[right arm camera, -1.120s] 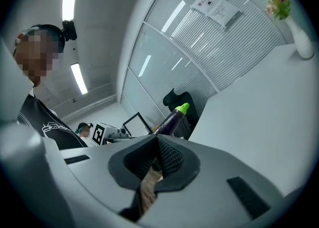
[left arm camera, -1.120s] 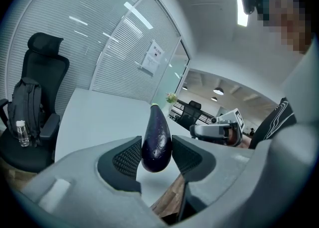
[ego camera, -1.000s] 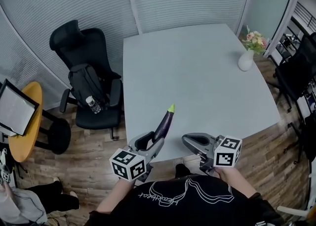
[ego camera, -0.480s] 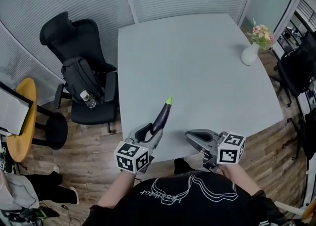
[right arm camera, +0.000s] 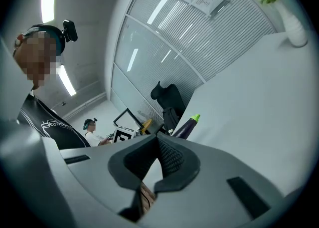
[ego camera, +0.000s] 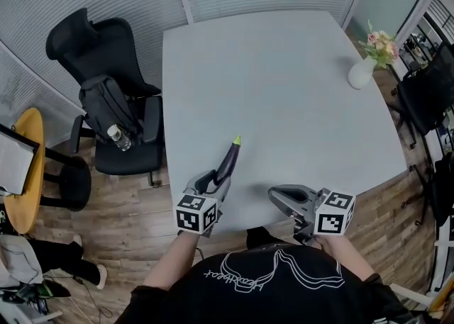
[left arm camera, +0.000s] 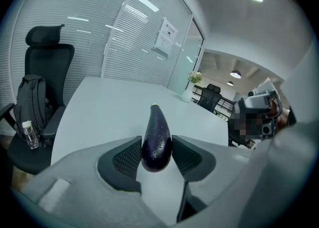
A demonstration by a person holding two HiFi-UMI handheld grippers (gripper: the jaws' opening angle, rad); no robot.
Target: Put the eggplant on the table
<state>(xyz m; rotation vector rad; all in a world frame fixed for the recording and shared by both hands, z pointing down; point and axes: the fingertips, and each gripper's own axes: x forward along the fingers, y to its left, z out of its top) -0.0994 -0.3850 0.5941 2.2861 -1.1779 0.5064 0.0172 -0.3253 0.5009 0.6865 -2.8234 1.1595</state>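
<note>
**Carrying the eggplant over the table, not yet setting it down**

Grips the eggplant [ego camera: 228, 162] by its thick end in the left hand-held gripper [ego camera: 217, 182], clamped on both flanks with the ribbed pads [left arm camera: 127, 157]. Holds it over the table [ego camera: 284, 81] just inside the near edge, toward the near left corner, tilted with the green tip pointing away and upward. Cannot tell from the head view about contact with the tabletop. From the left gripper view, seems to hang a little clear of it. Holds the right hand-held gripper [ego camera: 278, 196] near the same edge, well to the right of the eggplant, jaws together with nothing between them.

Judged from this, mostly done: lifted and brought above the table. Leaves the last part, namely lowering to rest flat, opening the jaws, and drawing back without nudging it toward the edge. Looks smooth and rounded, so likely to roll if let go while tilted. Better released low and close to level.
</note>
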